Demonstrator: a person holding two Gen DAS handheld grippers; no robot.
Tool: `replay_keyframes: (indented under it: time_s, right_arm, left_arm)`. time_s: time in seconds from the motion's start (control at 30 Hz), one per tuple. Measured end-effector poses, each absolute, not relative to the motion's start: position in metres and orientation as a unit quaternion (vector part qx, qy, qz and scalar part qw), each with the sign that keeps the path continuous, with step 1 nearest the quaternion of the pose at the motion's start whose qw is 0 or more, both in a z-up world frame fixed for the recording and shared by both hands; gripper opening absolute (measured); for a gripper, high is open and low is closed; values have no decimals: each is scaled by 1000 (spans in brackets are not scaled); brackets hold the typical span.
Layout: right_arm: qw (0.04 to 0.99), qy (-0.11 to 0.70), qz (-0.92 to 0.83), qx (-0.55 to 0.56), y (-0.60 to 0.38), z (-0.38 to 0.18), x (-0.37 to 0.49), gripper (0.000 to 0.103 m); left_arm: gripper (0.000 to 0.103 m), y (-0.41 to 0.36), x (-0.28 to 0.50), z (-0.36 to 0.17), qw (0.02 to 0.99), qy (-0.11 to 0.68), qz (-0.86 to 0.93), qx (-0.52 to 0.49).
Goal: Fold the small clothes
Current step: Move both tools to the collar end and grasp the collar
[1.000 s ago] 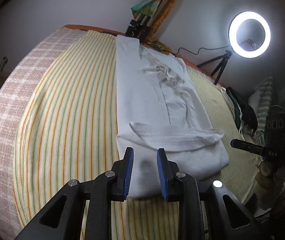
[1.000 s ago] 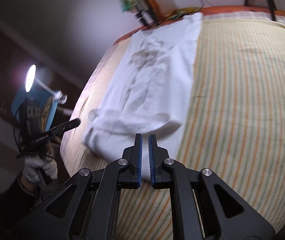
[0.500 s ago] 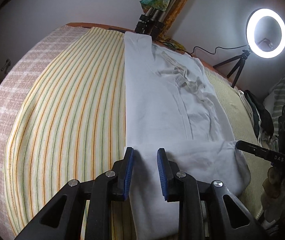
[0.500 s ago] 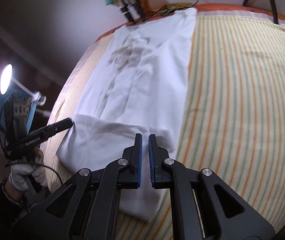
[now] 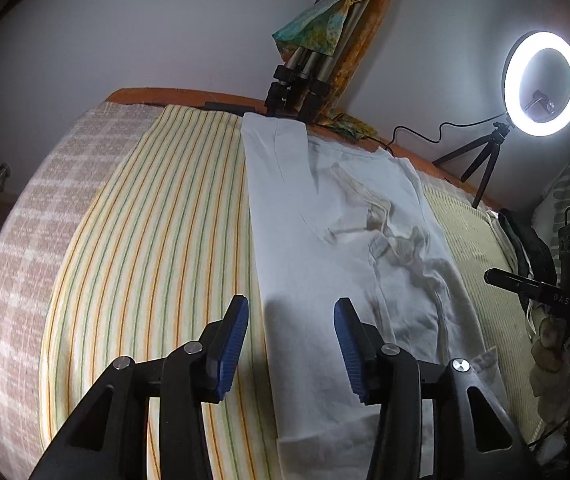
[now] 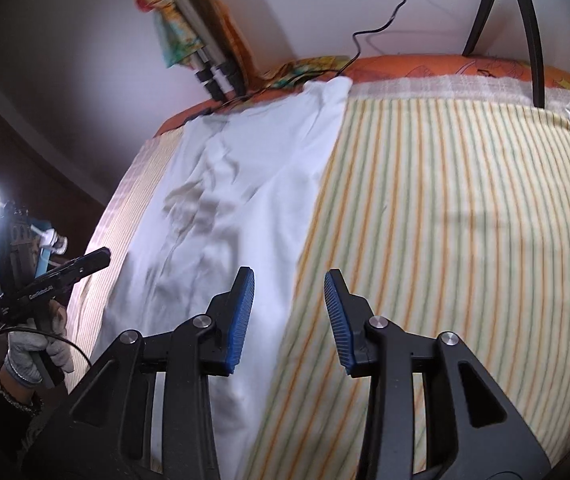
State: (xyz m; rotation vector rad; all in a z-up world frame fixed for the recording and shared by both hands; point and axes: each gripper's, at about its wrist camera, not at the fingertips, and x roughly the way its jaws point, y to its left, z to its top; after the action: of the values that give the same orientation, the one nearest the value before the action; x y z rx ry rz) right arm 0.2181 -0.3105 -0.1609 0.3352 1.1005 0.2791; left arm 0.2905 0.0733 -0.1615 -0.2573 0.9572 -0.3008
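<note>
White shirt [image 5: 325, 240] lies flat, lengthwise on the striped sheet [image 5: 145, 260]; creased in its middle; left gripper [image 5: 291, 344] over its near left edge, jaws just opened, spread, nothing pinched; right gripper [image 6: 289, 316] over its right edge, jaws just opened, spread, empty.

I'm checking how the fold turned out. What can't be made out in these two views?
- White garment, near end: left wrist view, hidden behind the left gripper.
- Same end, right wrist view: behind the right gripper, fabric blurred.
- Ring light: right wrist view, only tripod legs, head cut off.
</note>
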Motion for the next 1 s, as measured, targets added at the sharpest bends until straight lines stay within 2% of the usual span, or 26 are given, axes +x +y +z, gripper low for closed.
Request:
replay_keyframes:
  time_s: [0.23,0.5,0.8,0.83,0.9,0.93,1.0]
  right_arm:
    - [826,522,116,176,-327,-173,289,39]
    - [827,526,109,164,-319,-196,351,39]
    - [833,511,114,177,-317,-208,387,39]
    - [834,510,116,178,-315,-209,390,39]
    - [834,509,118,178,-311,-211,394,39]
    - [834,508,120,177,-309,-212,395,39]
    - [837,506,121,170,-305,-212,396,37]
  left_arm:
    - [56,80,359,-157,878,444,-139,-112]
    - [57,92,434,-177,873,452,-114,-144]
    - [57,87,480,-191,859,458,-121,-194]
    - [56,86,482,-191,859,456,-122,-196]
    - [47,80,487,-190,860,457,-124,-190]
    - [32,78,488,-190,860,459,-124,-183]
    - [28,71,490,-189,864,458,-121,-170]
